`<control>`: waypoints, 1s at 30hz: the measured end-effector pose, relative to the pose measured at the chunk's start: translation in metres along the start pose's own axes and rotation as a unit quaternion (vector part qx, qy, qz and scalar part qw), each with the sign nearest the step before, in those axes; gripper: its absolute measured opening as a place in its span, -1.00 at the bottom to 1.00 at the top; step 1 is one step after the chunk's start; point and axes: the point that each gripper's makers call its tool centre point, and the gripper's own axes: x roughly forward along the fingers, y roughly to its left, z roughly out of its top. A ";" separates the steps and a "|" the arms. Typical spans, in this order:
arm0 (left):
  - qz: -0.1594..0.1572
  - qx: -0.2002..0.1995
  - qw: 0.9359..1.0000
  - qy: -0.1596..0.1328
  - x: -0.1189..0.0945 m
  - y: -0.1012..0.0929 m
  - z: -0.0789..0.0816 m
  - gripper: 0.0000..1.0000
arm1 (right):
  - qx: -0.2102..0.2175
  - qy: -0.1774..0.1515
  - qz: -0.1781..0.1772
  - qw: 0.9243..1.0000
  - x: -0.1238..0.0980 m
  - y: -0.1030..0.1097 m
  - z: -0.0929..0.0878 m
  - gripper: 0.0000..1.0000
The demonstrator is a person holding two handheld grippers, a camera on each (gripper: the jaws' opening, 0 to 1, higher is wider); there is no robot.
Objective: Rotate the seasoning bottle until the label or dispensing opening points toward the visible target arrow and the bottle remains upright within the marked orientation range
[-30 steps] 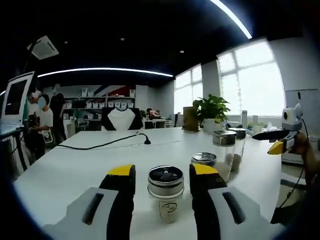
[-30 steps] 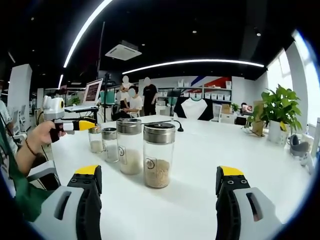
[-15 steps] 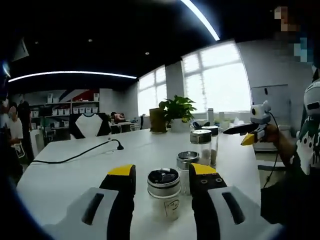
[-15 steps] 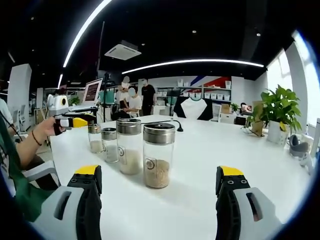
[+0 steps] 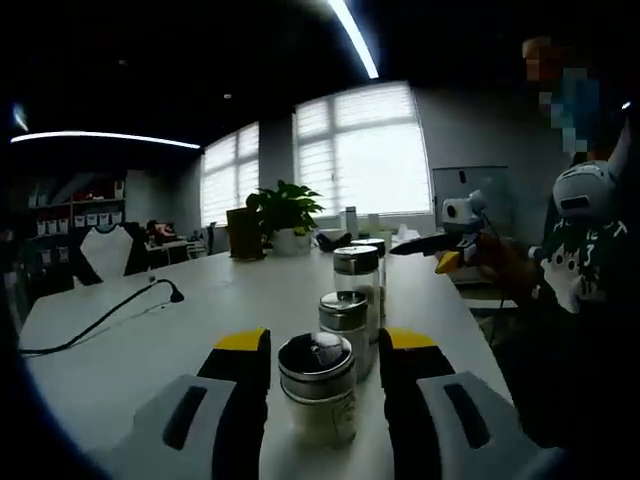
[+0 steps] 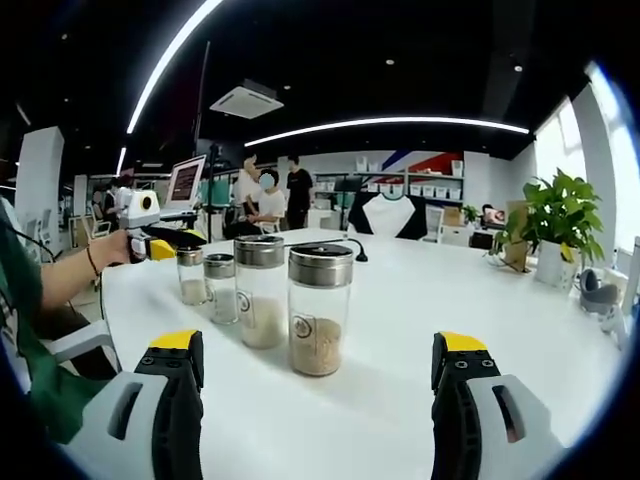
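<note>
Left view has swung round the bottle (image 5: pixel 318 388) — left gripper (image 5: pixel 322 352) clamps it upright on the surface (image 5: pixel 150 345), turn underway; no arrow visible. Right gripper (image 6: pixel 318 352) hangs open.

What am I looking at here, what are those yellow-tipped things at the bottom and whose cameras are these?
A person holds a hand-held gripper in each hand, and each gripper carries a fisheye camera looking forward along its two yellow-tipped jaws. In the left gripper view, the left gripper has its jaws on either side of a small seasoning bottle with a metal lid; whether they press on it is not clear. Behind it, more jars stand in a row on the white table, and the person's other hand holds the right gripper further off. In the right gripper view, the right gripper is open and empty, facing the same row from its other end, with the tallest jar nearest. A potted plant stands further back.
</note>
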 end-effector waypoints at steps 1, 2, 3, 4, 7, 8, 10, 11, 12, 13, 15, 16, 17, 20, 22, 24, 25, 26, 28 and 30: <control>-0.003 -0.002 1.000 0.001 0.001 0.001 -0.001 -0.09 | 0.000 0.000 0.000 1.000 0.000 0.000 0.000 0.94; -0.006 -0.005 1.000 0.000 0.001 0.002 -0.001 -0.09 | -0.001 0.001 0.000 1.000 0.000 0.000 -0.001 0.94; -0.011 -0.010 1.000 0.002 0.002 0.003 -0.002 -0.09 | 0.000 0.002 -0.001 1.000 0.001 0.000 -0.001 0.94; -0.014 -0.012 1.000 0.002 0.002 0.004 -0.002 -0.09 | 0.000 0.002 -0.001 1.000 0.001 0.000 -0.001 0.94; -0.028 -0.015 0.999 0.000 0.003 0.004 -0.002 -0.10 | 0.000 0.003 -0.001 1.000 0.001 0.001 -0.001 0.94; -0.035 -0.016 0.999 -0.002 0.003 0.002 -0.002 -0.10 | 0.000 0.002 -0.001 1.000 0.001 0.001 -0.001 0.94; -0.042 -0.019 0.999 -0.004 0.004 0.002 -0.001 -0.10 | 0.000 0.002 -0.001 1.000 0.001 0.001 -0.001 0.94; -0.043 -0.021 0.999 -0.003 0.004 0.004 -0.001 -0.10 | 0.000 0.002 -0.001 1.000 0.000 0.001 -0.001 0.94; -0.044 -0.024 0.999 -0.003 0.004 0.005 -0.001 -0.11 | 0.000 0.003 -0.001 1.000 0.000 0.001 -0.001 0.94; -0.046 -0.025 0.999 -0.004 0.004 0.005 -0.001 -0.12 | -0.001 0.002 -0.001 1.000 0.000 0.001 -0.001 0.94; -0.054 -0.029 0.998 -0.003 0.005 0.003 -0.002 -0.13 | -0.001 0.002 -0.001 1.000 0.000 0.002 0.000 0.94; -0.057 -0.029 0.998 0.000 0.005 0.002 -0.003 -0.14 | -0.001 0.001 -0.001 1.000 0.000 0.002 0.000 0.94; -0.059 -0.028 0.998 0.004 0.005 0.002 -0.004 -0.16 | 0.000 0.002 -0.001 1.000 0.000 0.002 0.000 0.94; -0.067 -0.030 0.997 0.008 0.006 0.000 -0.006 -0.26 | 0.000 0.002 -0.001 1.000 0.000 0.002 -0.001 0.94; -0.068 -0.035 0.997 0.009 0.006 0.002 -0.005 -0.32 | 0.000 0.003 -0.001 1.000 0.000 0.002 -0.001 0.94; -0.071 -0.036 0.997 0.011 0.007 0.001 -0.006 -0.32 | 0.000 0.003 -0.001 1.000 0.000 0.002 -0.001 0.94; -0.070 -0.036 0.997 0.013 0.007 0.002 -0.006 -0.32 | 0.000 0.003 -0.001 1.000 0.000 0.003 -0.002 0.94; -0.070 -0.033 0.997 0.015 0.007 0.002 -0.006 -0.32 | 0.000 0.003 -0.001 1.000 0.000 0.003 -0.002 0.94; -0.069 -0.034 0.997 0.017 0.007 0.002 -0.007 -0.32 | 0.000 0.003 -0.001 1.000 0.000 0.003 -0.002 0.94; -0.067 -0.032 0.997 0.018 0.007 0.002 -0.007 -0.32 | 0.001 0.003 -0.001 1.000 -0.001 0.003 -0.002 0.94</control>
